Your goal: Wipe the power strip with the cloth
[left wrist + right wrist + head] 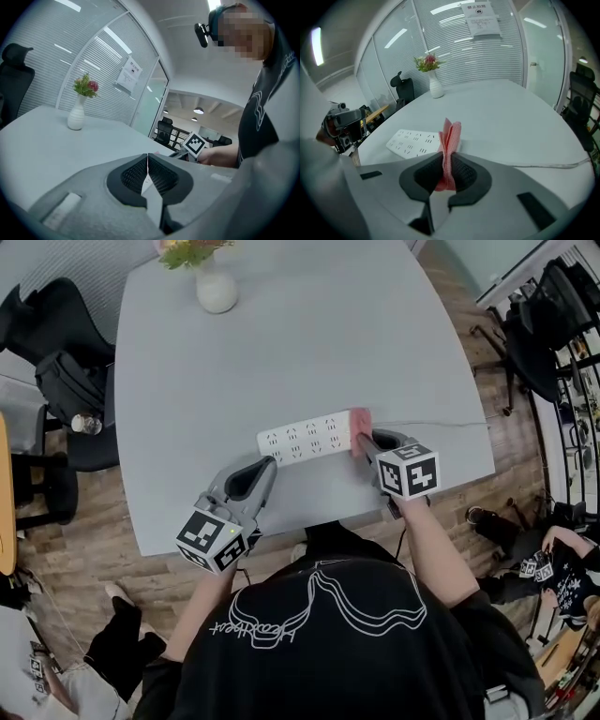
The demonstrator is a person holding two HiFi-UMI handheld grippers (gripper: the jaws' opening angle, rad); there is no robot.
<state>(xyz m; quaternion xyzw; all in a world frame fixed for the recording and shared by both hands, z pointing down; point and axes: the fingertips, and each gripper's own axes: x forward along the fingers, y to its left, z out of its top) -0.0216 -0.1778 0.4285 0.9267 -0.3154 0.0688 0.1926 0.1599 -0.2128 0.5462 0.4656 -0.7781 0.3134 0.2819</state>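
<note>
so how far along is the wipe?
Done: right gripper is shut on the pink cloth. In hand: cloth is at one end of the power strip. Left: the pass along the strip, as far as I can tell. The left gripper is shut, empty.

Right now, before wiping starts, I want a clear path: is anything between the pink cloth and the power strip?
Nothing visible does. The right gripper holds the cloth at the right end of the power strip, with no object between them.

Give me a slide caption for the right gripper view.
Right gripper, jaws shut on a pink cloth, at one end of a white power strip on a grey table.
</note>
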